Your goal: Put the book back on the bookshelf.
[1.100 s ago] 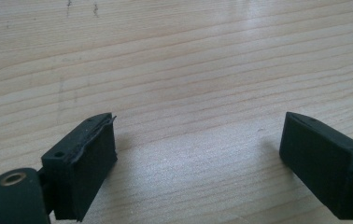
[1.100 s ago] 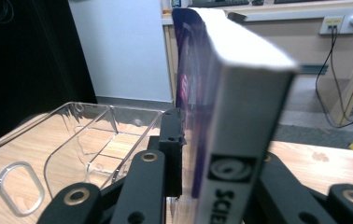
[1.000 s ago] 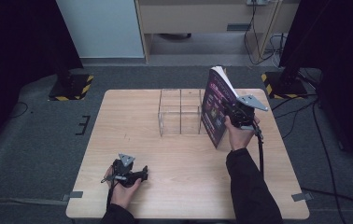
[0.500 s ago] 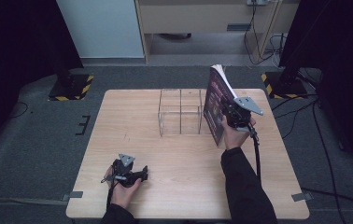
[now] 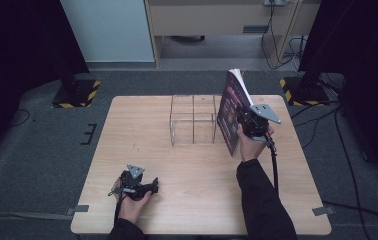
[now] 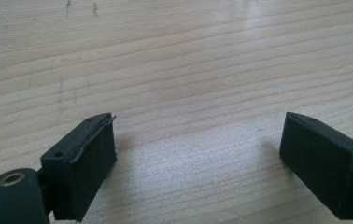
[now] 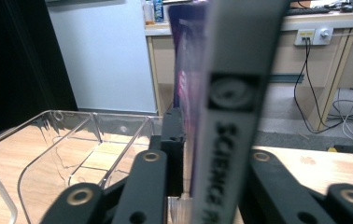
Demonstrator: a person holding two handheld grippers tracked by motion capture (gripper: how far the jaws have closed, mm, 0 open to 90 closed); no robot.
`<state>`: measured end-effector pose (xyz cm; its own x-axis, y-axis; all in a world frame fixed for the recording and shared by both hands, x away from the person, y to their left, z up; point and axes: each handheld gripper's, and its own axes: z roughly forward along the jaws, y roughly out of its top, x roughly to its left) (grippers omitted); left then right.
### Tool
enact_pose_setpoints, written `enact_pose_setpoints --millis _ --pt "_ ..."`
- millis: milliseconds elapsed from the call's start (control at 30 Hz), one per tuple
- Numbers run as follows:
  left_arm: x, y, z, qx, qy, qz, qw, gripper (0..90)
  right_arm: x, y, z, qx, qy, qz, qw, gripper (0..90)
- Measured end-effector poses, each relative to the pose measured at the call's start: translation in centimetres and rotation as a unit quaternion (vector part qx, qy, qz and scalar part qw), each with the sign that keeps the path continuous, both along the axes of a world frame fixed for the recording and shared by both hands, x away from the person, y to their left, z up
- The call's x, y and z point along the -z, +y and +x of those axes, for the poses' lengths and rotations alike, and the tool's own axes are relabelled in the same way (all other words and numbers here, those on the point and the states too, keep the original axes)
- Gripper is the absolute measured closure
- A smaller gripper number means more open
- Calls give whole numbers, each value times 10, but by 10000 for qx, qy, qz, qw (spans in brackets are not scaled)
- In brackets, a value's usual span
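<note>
The magazine (image 5: 231, 112) is upright in your right hand-held gripper (image 5: 244, 121), clamped by its spine edge at the right end of the clear acrylic rack (image 5: 193, 120), towards the far right of the worktop (image 5: 142, 135). Compare 1 second ago: you have carried it a little leftward and brought it squarer to the rack, so it now stands just beside the rack's right-hand compartment rather than out over the bare wood. That reads as the approach to slotting it in, not the slotting itself; its lower edge appears close to the worktop outside the rack wall, though contact is hard to judge from above.

In the right gripper view the jaws are closed on the magazine (image 7: 226, 116), with the grey spine facing the camera (the word SCIENCE runs along it) and the purple cover (image 7: 186, 84) turned towards the rack (image 7: 72, 144). The rack's dividers make 2 open bays, both bare.

Your left hand-held gripper (image 5: 138, 186) has not moved in that second. It rests near the front left of the worktop, jaws spread wide with nothing between them, as the left gripper view shows over plain wood (image 6: 174, 70).

My judgement: lift the magazine over the rack wall, then lower it into the nearest bay, keeping it vertical so the loose pages do not catch the divider.
</note>
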<state>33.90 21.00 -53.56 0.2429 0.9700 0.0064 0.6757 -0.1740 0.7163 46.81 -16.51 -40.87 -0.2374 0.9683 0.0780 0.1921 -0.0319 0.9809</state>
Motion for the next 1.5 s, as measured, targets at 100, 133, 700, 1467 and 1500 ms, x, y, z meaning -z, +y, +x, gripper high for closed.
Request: enact_pose_setpoints --millis 100,133,700,1467,1500 --pt "0 0 0 0 0 2 10000 97 -1 -1 0 -89 36 -6 10000 707" --pt "0 0 0 0 0 1 10000 97 -1 -2 0 -101 48 -15 9999 699" --pt "0 0 0 0 0 2 10000 97 -1 -8 -3 -432 259 -63 9987 297" --pt "0 -1 1 -17 3 -6 10000 88 21 -51 -75 -1054 731 -276 9914 144" --pt "0 -1 1 -15 4 -10 10000 87 23 -52 -77 -1053 768 -285 9911 142"
